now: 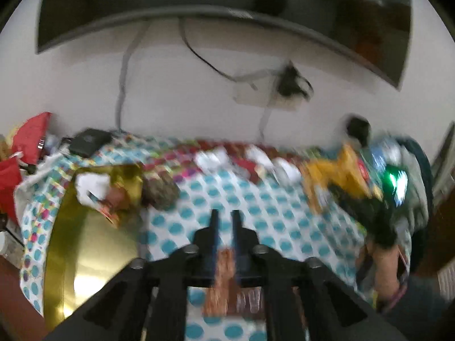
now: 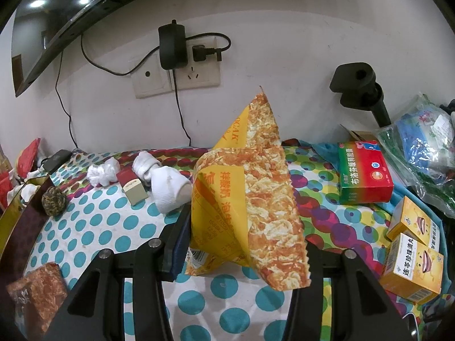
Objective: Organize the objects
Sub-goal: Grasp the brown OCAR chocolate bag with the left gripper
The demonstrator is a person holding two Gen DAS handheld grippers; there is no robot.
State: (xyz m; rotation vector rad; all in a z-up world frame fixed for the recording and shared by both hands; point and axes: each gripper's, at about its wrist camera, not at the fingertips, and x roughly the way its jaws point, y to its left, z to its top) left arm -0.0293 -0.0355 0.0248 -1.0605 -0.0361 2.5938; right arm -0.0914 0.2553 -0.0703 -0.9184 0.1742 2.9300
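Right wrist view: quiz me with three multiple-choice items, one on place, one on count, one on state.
1. Where is the red-and-green medicine box?
A. right of the yellow snack packet
B. inside the gold tray
C. under the socks

2. How many yellow boxes lie at the right edge?
A. one
B. two
C. four

3. The right gripper is:
A. open and empty
B. shut on the packet
C. out of view

Answers: 1 A, it lies on the cloth to the packet's right. 2 B, two stacked. 3 B, the packet stands clamped between its fingers.
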